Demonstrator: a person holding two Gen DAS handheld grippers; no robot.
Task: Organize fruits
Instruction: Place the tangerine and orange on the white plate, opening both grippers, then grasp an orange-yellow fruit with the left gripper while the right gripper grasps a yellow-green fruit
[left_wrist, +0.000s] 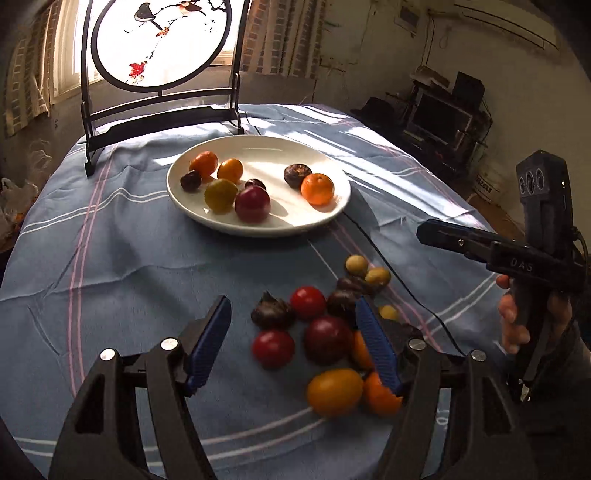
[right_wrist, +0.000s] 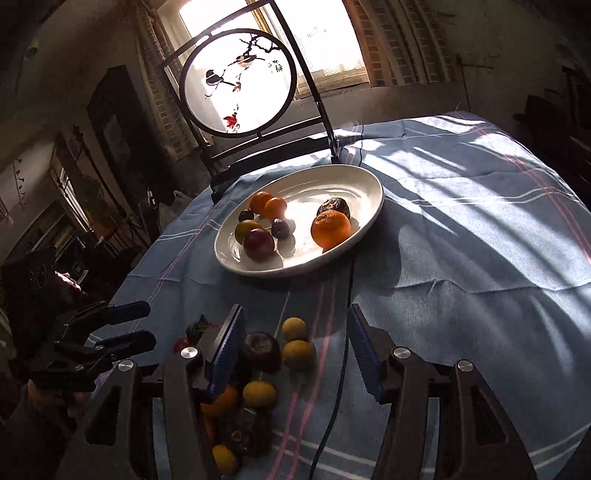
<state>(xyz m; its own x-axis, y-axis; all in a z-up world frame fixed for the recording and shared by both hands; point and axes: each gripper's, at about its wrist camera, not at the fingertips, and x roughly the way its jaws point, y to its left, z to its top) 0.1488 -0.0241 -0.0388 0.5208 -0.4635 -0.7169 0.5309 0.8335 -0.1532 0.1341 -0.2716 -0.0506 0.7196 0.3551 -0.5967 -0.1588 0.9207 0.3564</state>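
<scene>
Readable text: one marking, two illegible ones

At the right edge of the left wrist view, the black body of the right hand-held gripper (left_wrist: 439, 232) carries pale raised letters that look like "DAS", the first letter uncertain; further up the same edge, a white bucket (left_wrist: 487, 184) has dark printing too blurred to read; in the right wrist view, the round bird screen (right_wrist: 240, 81) at upper centre shows small dark characters beside the upper bird, too small to make out.
</scene>
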